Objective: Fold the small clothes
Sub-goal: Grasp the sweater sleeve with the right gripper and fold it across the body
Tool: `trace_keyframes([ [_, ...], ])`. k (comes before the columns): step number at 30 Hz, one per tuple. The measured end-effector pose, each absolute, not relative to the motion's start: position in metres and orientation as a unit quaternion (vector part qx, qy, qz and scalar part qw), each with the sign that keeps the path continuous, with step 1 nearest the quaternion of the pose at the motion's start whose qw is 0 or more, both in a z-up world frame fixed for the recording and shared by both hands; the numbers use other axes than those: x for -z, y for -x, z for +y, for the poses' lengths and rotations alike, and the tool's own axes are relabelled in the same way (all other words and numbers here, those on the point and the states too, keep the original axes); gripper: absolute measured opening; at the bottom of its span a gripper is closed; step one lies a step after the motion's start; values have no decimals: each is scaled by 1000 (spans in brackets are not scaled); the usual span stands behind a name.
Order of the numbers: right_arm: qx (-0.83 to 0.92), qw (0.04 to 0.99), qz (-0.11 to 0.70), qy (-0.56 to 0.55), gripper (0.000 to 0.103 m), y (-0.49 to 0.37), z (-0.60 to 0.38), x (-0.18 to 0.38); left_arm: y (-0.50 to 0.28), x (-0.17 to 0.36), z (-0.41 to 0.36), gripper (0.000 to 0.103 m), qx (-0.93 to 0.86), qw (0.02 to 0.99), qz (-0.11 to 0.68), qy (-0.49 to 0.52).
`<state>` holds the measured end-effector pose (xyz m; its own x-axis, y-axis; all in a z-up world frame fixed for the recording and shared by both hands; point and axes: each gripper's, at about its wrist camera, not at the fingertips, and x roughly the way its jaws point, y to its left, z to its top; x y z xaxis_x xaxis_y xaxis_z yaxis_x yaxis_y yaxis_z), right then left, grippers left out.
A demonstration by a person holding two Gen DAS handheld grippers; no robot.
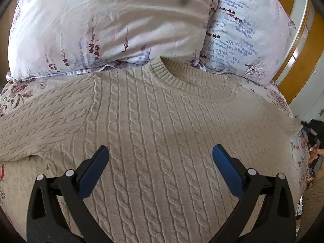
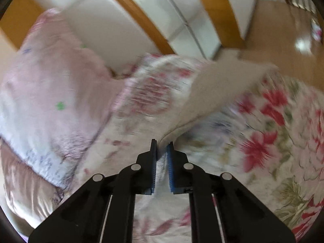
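We see the left hand-held gripper (image 1: 161, 155) spread wide above the front of the sweater (image 1: 154, 133), with nothing between its blue fingers. The right hand-held gripper (image 2: 162, 144) is pinched narrow on a pale edge of the sweater (image 2: 218, 87), whose cloth runs away from it in a lifted strip.

The sweater lies flat on the bed (image 1: 14, 174), collar (image 1: 182, 79) toward two flowered pillows (image 1: 113, 26); the nearer pillow touches the collar. Beyond the sweater's far shoulder, part of a hand (image 1: 316, 154) and some dark things show at the picture's rim, too cut off to name.

The right view is badly blurred, so how much cloth sits in the grip is hard to make out. Around the sweater the bed's sheet (image 2: 273, 125) shows red flowers, and behind the pillows stand white panels in wooden frames (image 2: 154, 20).
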<state>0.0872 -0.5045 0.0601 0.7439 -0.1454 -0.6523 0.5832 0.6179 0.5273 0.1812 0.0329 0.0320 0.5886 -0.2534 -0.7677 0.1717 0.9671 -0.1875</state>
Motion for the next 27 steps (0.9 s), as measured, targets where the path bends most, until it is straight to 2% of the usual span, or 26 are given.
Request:
trace_keyframes([
  [7, 46, 910, 290, -294, 10, -126, -394, -104, -187, -27, 35, 101, 135, 877, 453, 84],
  [12, -50, 890, 383, -241, 10, -154, -303, -64, -187, -23, 37, 101, 145, 870, 459, 105],
  [17, -43, 861, 447, -238, 12, -164, -281, -32, -186, -23, 40, 101, 159, 862, 465, 126],
  [19, -46, 853, 444, -269, 18, -160, -292, -33, -185, -24, 45, 101, 161, 862, 463, 132],
  [20, -43, 847, 438, -297, 32, -156, -301, -37, -185, -25, 47, 101, 161, 861, 462, 134],
  [21, -38, 846, 431, -312, 51, -152, -307, -39, -186, -25, 48, 101, 161, 862, 462, 137],
  [23, -12, 846, 410, -341, 56, -148, -324, -44, -187, -26, 52, 101, 162, 862, 458, 144],
  [27, 43, 828, 398, -393, 55, -148, -358, -39, -188, -25, 60, 101, 163, 857, 458, 170],
])
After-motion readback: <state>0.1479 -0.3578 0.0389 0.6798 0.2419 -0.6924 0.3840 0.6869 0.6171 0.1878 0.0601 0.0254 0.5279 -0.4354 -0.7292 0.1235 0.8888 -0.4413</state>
